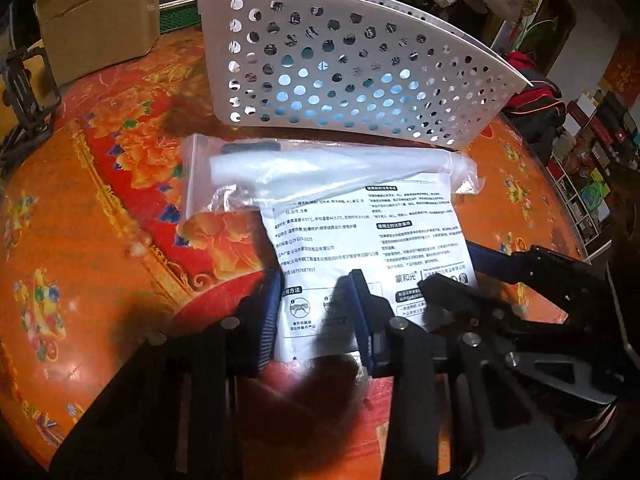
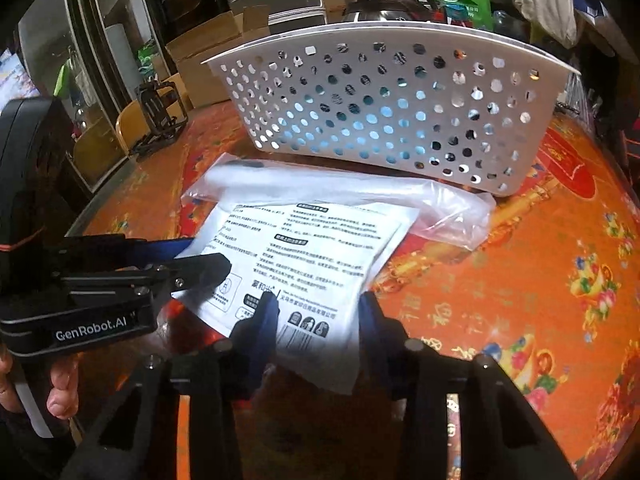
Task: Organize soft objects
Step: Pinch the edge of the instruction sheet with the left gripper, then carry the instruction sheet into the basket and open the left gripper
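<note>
— Where did the white printed packet [image 1: 360,240] lie when we closed in on it?

— Flat on the orange floral tablecloth [image 1: 100,208], dead ahead of both our grippers, its near edge reaching in between our fingers. Its long axis ran away from us toward the white perforated basket [image 1: 352,76], which stood on the table just beyond. The packet's far end rested on a clear zip bag [image 1: 248,172] lying crosswise in front of the basket.

— Which of our hands was nearer?

— About even, we judged. Our left gripper [image 1: 316,312] straddled the packet's near left corner; our right gripper [image 2: 316,332] straddled the near right corner, and each showed in the other's view, side by side.

— And the jaws?

— Apart on both. The left gripper's blue pads [image 1: 268,320] stood either side of the packet's near edge, not pressed on it as far as we could tell. The right gripper's fingers were spread likewise, the packet's corner between them, unclamped. We held nothing yet.

— So the move ahead?

— We reckoned a pinch on the near edge, then a lift forward over the basket's rim
</note>
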Available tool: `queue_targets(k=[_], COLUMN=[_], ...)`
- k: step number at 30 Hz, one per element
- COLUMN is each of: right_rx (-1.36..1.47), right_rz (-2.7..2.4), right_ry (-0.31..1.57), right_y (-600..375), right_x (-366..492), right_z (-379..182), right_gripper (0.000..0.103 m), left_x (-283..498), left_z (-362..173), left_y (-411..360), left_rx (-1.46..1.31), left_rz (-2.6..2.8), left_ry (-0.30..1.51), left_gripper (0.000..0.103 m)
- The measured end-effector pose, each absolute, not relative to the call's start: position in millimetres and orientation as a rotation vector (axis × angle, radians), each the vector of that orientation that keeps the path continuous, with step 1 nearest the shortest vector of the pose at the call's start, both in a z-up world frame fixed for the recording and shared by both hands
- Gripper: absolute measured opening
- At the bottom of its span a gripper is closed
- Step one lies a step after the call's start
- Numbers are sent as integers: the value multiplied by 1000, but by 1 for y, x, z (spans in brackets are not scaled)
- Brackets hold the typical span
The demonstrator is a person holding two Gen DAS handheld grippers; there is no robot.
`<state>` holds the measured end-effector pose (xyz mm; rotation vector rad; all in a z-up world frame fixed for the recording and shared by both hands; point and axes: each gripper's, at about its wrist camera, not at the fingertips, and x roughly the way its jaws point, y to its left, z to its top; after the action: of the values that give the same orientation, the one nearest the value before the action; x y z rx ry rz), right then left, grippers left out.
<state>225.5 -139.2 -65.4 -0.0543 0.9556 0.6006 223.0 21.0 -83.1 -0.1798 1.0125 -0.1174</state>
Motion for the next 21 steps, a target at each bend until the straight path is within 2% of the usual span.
queue_targets(k=[2, 9, 12, 13, 21], right_rx=[-50, -97, -104, -102, -106], right_rz=[617, 637, 620, 620, 626], right_ry=[957, 937, 904, 893, 799], right_y=[-140, -136, -137, -137, -145], right_x=[223, 211, 205, 203, 178], right_z=[-66, -67, -62, -60, -39], right_gripper=[34, 28, 15, 13, 11], left_x=[220, 202, 198, 197, 176], left_z=[-83, -81, -83, -83, -75], left_y=[20, 12, 17, 18, 17], left_rx=[-182, -161, -193, -197, -176], left_rz=[-125, -159, -173, -174, -164], left_ry=[1012, 994, 984, 982, 892], left_gripper=[21, 18, 12, 12, 7])
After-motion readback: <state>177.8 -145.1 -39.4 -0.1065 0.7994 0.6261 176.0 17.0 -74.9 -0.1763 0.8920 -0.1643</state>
